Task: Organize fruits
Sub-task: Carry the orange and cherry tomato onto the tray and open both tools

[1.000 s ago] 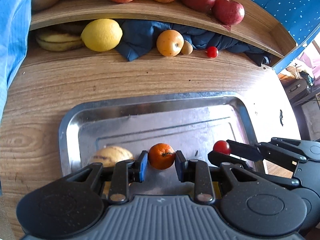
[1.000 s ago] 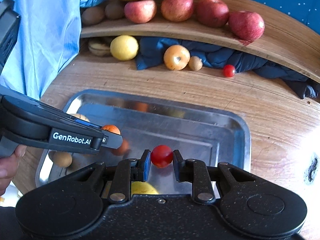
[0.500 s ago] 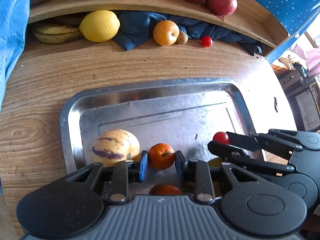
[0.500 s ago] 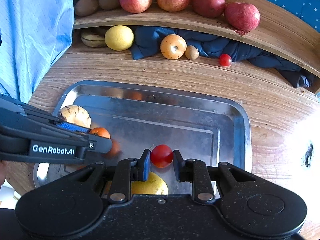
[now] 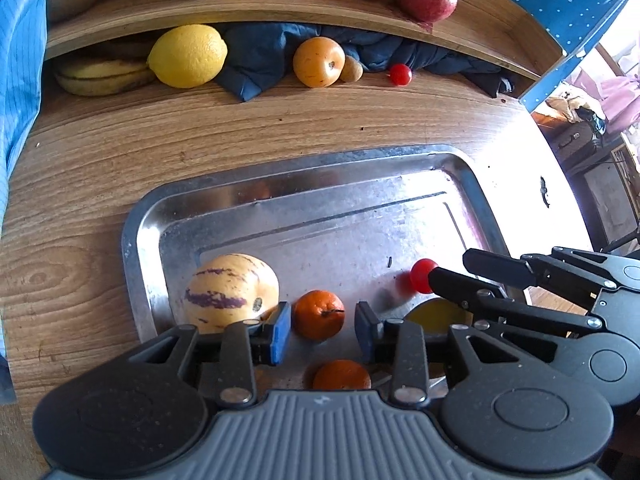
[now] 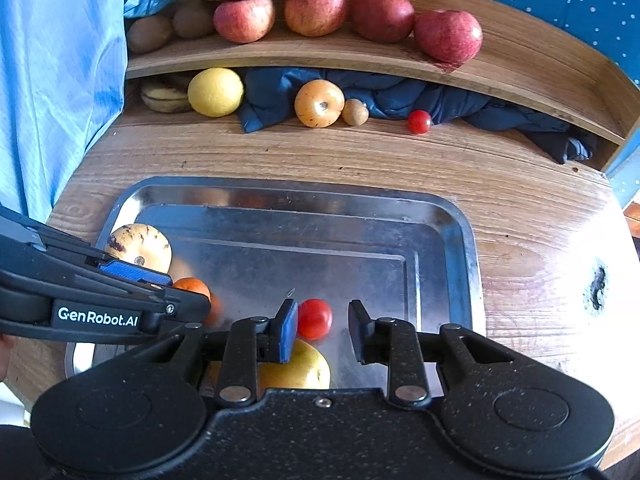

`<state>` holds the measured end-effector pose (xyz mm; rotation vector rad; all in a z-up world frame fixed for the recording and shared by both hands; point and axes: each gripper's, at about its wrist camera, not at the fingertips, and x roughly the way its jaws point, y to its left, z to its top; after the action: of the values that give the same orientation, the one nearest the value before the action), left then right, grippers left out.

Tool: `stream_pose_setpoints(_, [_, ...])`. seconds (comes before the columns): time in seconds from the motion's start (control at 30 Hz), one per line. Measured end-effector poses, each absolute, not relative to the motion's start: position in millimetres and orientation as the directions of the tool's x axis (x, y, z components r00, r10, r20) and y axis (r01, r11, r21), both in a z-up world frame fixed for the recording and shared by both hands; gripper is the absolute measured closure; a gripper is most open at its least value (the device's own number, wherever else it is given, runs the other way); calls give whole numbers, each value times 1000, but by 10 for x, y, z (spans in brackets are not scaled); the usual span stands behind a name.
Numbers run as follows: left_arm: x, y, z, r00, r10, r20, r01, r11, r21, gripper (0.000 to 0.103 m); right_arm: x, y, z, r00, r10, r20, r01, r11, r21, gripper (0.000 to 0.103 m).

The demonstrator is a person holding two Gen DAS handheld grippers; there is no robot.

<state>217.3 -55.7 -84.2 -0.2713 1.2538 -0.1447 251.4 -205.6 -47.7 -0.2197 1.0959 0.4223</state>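
Orange mandarin: lies on the steel tray, near edge, between the fingers of my left gripper. Half a second ago those fingers pinched it; now they stand spread, a gap on each side, nothing held.

Red tomato: same story. My right gripper has let go and parted; the tomato looks blurred, probably dropping or settling on the tray, and sits close to the left blue pad, clear of the other finger.

I judge both placements done and both grippers free to fetch more.

Already on the tray: striped melon beside the mandarin, second mandarin, a yellow fruit under the right gripper.

Left on the table by the blue cloth: lemon, persimmon, small brown fruit, second tomato.
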Motion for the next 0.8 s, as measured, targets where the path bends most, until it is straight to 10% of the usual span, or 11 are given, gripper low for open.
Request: stream_pose_setpoints(0.8, [2006,-780,-417,462,-125,-878,-177,957,-229,14,2348,-2806,-149,542,244,-804,-370,929,33,16])
